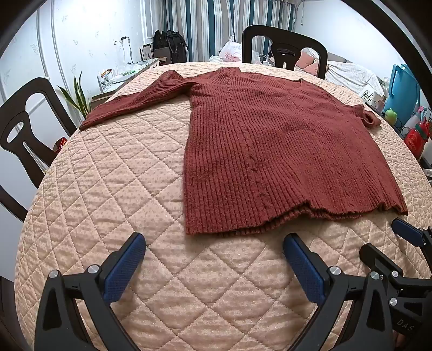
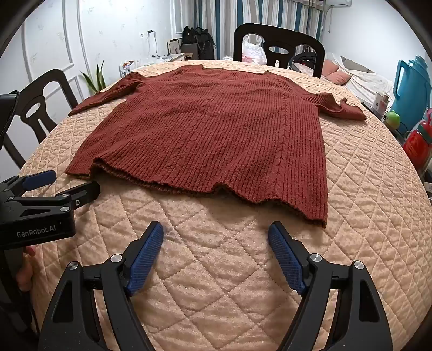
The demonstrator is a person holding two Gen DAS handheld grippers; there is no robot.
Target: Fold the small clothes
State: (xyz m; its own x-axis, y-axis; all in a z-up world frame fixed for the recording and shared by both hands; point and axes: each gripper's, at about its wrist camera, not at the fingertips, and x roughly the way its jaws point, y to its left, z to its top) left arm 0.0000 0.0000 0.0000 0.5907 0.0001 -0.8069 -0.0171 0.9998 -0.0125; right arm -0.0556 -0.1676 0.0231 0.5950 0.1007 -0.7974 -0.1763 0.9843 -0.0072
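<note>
Both grippers hang wide apart and empty: left gripper (image 1: 214,243) and right gripper (image 2: 216,232) hover just short of the hem, blue pads (image 2: 147,259) touching nothing. Rust-red ribbed sweater (image 2: 216,127) lies flat, spread across the middle of the table, neckline at the far edge, hem rippled on the near side. One sleeve (image 1: 135,100) stretches out to the left; the other sleeve (image 2: 343,106) looks bunched or folded under, hard to say which. Beneath it, a peach quilted cover (image 1: 121,175) drapes the round table. Dark wooden chairs (image 2: 278,46) stand at the far side and left. Striped curtains (image 1: 189,16), a blue jug (image 2: 410,91) and a plant (image 1: 78,97) ring the room. Clutter at the right edge is cut off by the lens.
</note>
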